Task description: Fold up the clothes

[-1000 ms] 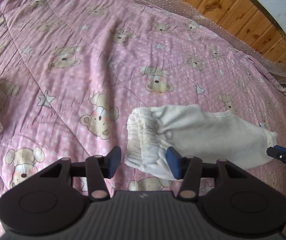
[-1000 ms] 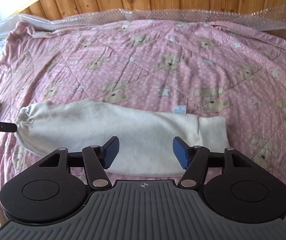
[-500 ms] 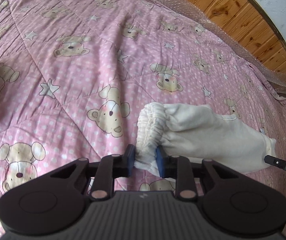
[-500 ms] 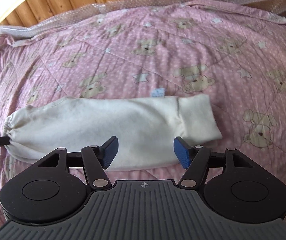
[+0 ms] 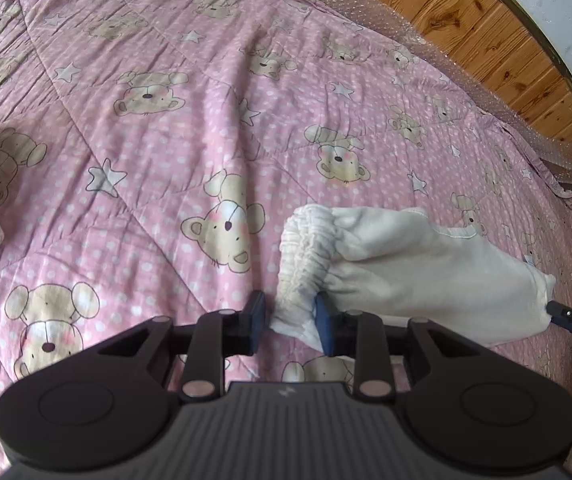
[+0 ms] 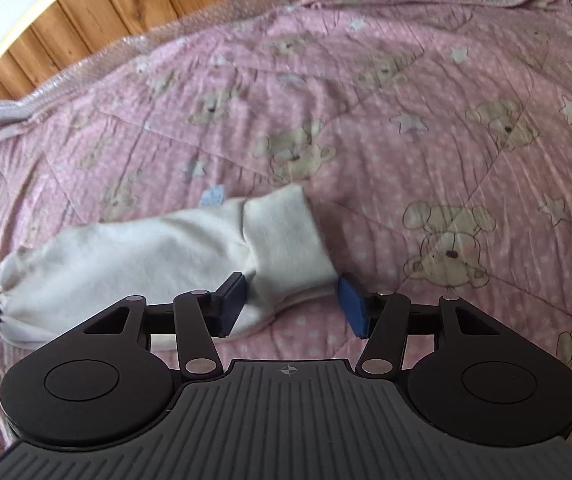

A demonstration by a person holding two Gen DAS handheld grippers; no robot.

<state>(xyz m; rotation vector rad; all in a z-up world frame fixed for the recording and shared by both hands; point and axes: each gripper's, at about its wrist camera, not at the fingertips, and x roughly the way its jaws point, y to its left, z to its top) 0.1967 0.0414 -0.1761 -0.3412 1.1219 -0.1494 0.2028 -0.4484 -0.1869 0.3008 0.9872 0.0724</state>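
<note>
**Gripping both ends of the cream trousers**

Lying across the pink bear quilt point(image 5: 146, 152), the cream trousers point(image 5: 426, 276) stretched between both tools. The left gripper point(image 5: 290, 326), jaws narrow and lately reopened slightly, had the gathered waistband point(image 5: 306, 256) between its pads. The right gripper point(image 6: 292, 306), half-open and closing, straddled the cuff point(image 6: 286, 240) without pinching it.
</note>
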